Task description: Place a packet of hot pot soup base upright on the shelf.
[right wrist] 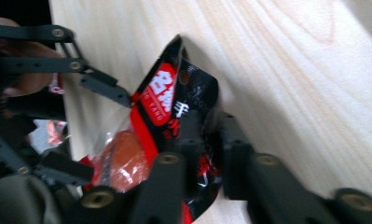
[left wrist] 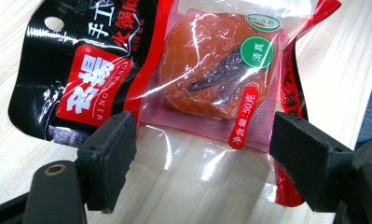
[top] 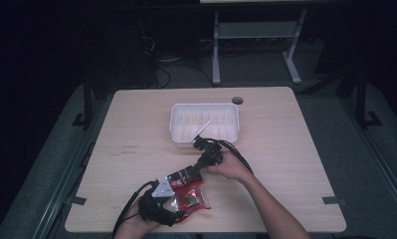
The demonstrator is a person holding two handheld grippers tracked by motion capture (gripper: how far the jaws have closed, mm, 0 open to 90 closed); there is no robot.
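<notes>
Red-and-black hotpot base packet [left wrist: 174, 79] lies on the bench [top: 295, 149] at the near edge. Your right tool [right wrist: 206, 154] pinches its black far end; your left tool [left wrist: 204, 154], jaws spread, straddles the clear near end, gripping nothing.

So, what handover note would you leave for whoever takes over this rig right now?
Left gripper: open, jaws standing either side of the packet, not pressing it.
Right gripper: jaws closed on the packet's black top edge.
Packet: near the front edge of the table, clear pouch with an orange block inside, lying between the two grippers.
Tray: white, mid-table, beyond the hands.
Done: right grip taken on the packet.
Left: probably close the left gripper on it; packet not yet moved to the tray, if that is where it goes.
</notes>
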